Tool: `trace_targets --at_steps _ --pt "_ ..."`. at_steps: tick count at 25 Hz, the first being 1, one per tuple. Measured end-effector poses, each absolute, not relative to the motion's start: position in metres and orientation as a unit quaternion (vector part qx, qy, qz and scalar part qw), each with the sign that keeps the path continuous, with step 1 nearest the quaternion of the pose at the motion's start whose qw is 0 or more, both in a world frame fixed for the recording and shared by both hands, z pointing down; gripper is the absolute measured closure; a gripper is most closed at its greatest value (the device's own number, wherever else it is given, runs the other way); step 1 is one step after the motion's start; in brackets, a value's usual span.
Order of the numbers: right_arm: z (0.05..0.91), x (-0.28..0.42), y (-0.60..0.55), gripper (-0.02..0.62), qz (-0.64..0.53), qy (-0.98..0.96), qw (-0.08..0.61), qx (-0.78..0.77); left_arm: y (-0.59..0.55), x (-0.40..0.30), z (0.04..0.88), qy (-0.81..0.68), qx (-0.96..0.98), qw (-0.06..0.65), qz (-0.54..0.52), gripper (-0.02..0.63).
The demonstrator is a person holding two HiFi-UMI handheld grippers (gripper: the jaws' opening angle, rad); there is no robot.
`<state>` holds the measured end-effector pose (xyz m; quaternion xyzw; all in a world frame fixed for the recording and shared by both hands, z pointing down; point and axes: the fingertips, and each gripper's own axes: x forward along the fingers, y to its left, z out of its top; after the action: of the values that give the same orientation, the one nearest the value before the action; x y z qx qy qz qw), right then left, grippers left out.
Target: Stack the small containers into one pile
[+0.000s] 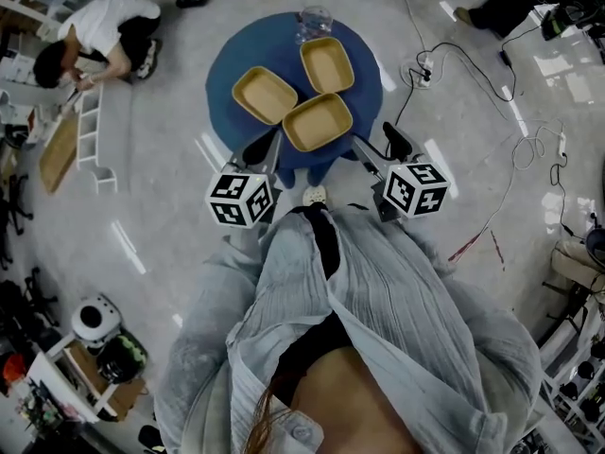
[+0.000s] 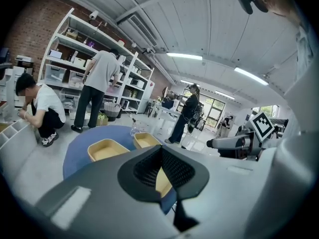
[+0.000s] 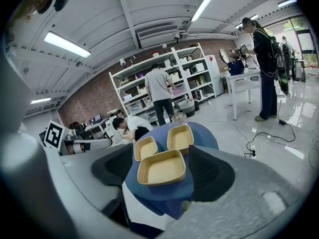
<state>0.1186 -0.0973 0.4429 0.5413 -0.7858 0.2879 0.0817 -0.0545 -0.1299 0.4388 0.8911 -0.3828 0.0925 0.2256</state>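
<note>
while its jaws stand apart, the right gripper (image 3: pixel 162 158) faces the nearest shallow tan rectangular container (image 3: pixel 160 171) just ahead on the round blue tabletop (image 3: pixel 205 136), long side crosswise; left gripper (image 2: pixel 160 156) closed.

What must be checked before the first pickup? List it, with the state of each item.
1. Near container, left container and far container upright and unstacked on the table: ok.
2. Right gripper open and empty: ok.
3. Right gripper lined up with the near container: ok, it shows between the jaws, beyond them.
4. Left gripper open: not ok, jaws together, nothing held.
5. Glass standing apart from the far container: cannot tell.
</note>
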Motion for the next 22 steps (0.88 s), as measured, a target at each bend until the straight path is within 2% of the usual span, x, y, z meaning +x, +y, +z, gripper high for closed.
trace_targets --at_steps 11,22 --pt "0.461 0.148 -0.077 0.252 0.341 -0.754 0.088 0.555 -0.115 -0.042 0.467 -0.373 0.883 0.263 0.111 0.595" --pt "0.472 0.149 -0.14 0.267 0.352 -0.78 0.106 0.506 -0.151 -0.034 0.482 -0.423 0.854 0.28 0.115 0.595"
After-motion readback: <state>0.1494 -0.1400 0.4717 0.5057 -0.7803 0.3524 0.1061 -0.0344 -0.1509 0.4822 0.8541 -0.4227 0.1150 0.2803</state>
